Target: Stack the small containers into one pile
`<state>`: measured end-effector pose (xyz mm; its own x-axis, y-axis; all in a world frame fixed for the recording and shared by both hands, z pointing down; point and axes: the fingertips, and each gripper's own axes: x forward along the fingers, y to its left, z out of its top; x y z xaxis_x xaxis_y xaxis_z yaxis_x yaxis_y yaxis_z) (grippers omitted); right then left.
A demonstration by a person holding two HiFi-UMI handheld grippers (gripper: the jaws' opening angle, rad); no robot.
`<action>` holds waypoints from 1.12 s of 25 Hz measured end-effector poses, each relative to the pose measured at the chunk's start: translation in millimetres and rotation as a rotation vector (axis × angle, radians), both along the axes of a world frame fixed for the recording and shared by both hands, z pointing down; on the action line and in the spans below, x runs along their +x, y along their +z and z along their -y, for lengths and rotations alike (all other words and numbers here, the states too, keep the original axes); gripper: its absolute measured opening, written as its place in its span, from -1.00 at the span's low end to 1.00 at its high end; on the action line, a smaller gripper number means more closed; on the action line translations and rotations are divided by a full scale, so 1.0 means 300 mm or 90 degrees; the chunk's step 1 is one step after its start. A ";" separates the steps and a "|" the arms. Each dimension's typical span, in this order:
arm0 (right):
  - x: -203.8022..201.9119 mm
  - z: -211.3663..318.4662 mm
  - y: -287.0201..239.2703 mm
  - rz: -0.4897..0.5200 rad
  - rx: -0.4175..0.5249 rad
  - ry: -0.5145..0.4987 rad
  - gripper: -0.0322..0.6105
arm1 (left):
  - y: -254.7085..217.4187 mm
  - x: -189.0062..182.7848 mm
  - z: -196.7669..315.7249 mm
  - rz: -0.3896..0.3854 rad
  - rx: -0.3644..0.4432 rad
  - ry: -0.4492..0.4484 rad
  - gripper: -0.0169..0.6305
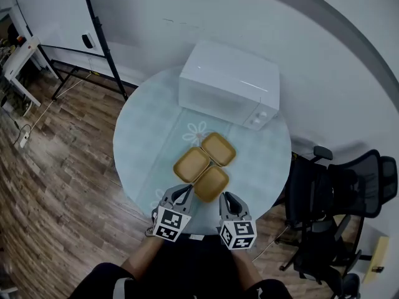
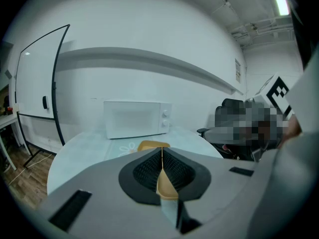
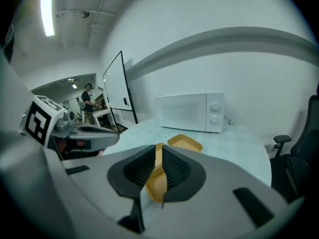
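Pointing fwd side by side at the table [image 1: 140, 136] near edge: L gripper [image 1: 182, 192] jaws pressed together, empty; R gripper [image 1: 225, 197] jaws a narrow slit apart, empty. 3 yellow containers [image 1: 212, 184] lie unstacked just ahead of tips, microwave [image 1: 227, 83] beyond.

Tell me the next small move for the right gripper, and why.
Probably open the right gripper wider and ease it forward onto the rim of the nearest container. It, the left container and the far container lie side by side, unstacked. The nearest sits just ahead of this gripper, whose jaws stand only narrowly apart, gripping nothing.
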<state>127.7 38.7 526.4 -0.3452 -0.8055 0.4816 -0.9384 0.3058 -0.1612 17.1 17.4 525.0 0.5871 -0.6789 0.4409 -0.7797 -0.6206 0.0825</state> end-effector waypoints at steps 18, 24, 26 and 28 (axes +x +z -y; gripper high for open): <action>0.130 0.061 0.583 0.094 -0.312 0.177 -0.58 | 0.068 -0.007 0.142 0.038 -0.029 -0.025 -0.90; 0.102 0.029 0.635 0.089 -0.351 0.178 -0.58 | 0.084 0.022 0.159 0.044 -0.033 -0.010 -0.90; 0.105 0.025 0.646 0.086 -0.356 0.181 -0.60 | 0.085 0.021 0.160 0.045 -0.032 -0.008 -0.90; 0.105 0.024 0.654 0.098 -0.362 0.187 -0.62 | 0.091 0.013 0.159 0.046 -0.034 -0.007 -0.90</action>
<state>159.3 31.5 722.5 -0.2486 -0.5112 0.8227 -0.9231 -0.1321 -0.3611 21.2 -30.4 552.2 0.5447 -0.6598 0.5177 -0.7919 -0.6078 0.0587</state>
